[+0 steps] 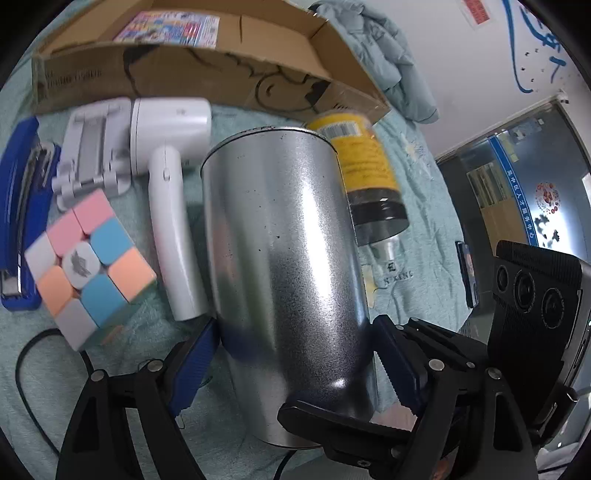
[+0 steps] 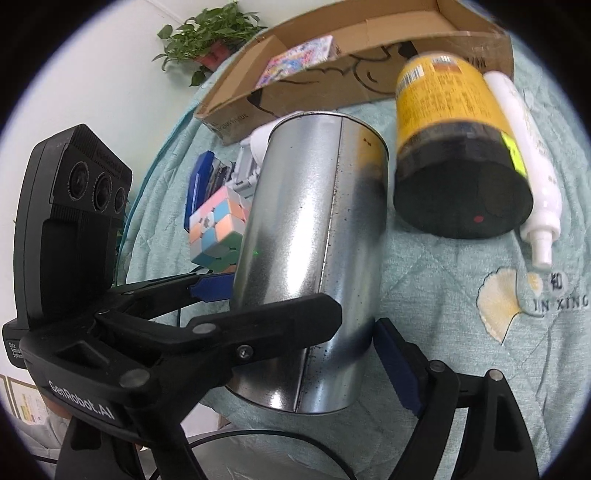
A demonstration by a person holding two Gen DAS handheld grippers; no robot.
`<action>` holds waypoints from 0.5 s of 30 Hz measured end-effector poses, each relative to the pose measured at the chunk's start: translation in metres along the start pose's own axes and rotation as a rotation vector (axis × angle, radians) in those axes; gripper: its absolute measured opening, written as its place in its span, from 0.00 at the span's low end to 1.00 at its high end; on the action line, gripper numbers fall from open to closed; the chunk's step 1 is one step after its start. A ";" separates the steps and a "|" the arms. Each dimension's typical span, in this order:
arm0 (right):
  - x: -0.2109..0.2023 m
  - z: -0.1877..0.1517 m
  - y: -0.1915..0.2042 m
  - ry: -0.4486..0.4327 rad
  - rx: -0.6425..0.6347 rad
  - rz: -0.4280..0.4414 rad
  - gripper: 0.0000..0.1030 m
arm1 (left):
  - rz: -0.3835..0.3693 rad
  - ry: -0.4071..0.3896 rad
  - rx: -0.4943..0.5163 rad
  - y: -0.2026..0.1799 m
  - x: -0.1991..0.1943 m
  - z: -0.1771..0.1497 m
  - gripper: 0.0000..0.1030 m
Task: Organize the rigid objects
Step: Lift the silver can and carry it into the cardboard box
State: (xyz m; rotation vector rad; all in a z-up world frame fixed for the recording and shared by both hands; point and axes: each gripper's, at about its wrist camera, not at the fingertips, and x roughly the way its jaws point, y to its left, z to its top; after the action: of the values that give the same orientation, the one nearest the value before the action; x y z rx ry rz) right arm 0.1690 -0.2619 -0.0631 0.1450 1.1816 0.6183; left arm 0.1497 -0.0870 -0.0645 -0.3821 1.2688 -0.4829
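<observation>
Left gripper (image 1: 295, 363) is clamped on the can (image 1: 280, 258): both ribbed blue pads (image 1: 195, 365) press its lower wall, one each side. The left arm is moulded black plastic, lettered "GenRobot.AI".

Right gripper (image 2: 303, 376): one blue pad (image 2: 399, 365) sits just beside the can's right wall. The other finger is hidden behind the left gripper, so I cannot tell whether it grips.

Can: plain cylinder of dull speckled sheet metal with a vertical seam, held between the fingers and tilted. Its far end is turned away, contents not visible.

Ahead-right of the can, a jar (image 2: 454, 147) lies on its side: yellow label with a barcode, small print unreadable, black lid, dark contents. Touching its far side is a smooth white bottle (image 2: 528, 155) with a nozzle cap.

Ahead-left of the left gripper:
- white dryer (image 1: 170, 155), glossy
- grey folding stand (image 1: 92, 147)
- pastel cube (image 1: 88, 262), logo on centre tile
- blue stapler (image 1: 22, 206)

Beyond these is an open cardboard box (image 1: 207, 70) with black line drawing on its wall. It holds a colourful printed booklet (image 1: 170, 27), text blurred.

Everything lies on a quilted teal cover (image 2: 443, 332), embroidered with a leaf and "YIN XING".
</observation>
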 end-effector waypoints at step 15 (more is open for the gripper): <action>-0.066 0.058 0.050 -0.250 -0.193 -0.033 0.81 | 0.006 -0.271 0.164 -0.044 -0.102 0.057 0.80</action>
State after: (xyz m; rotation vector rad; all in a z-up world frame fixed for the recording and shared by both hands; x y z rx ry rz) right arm 0.1868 -0.2430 0.0349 0.0375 0.8772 0.6610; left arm 0.1765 -0.0683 0.0567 -0.2943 0.9609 -0.5073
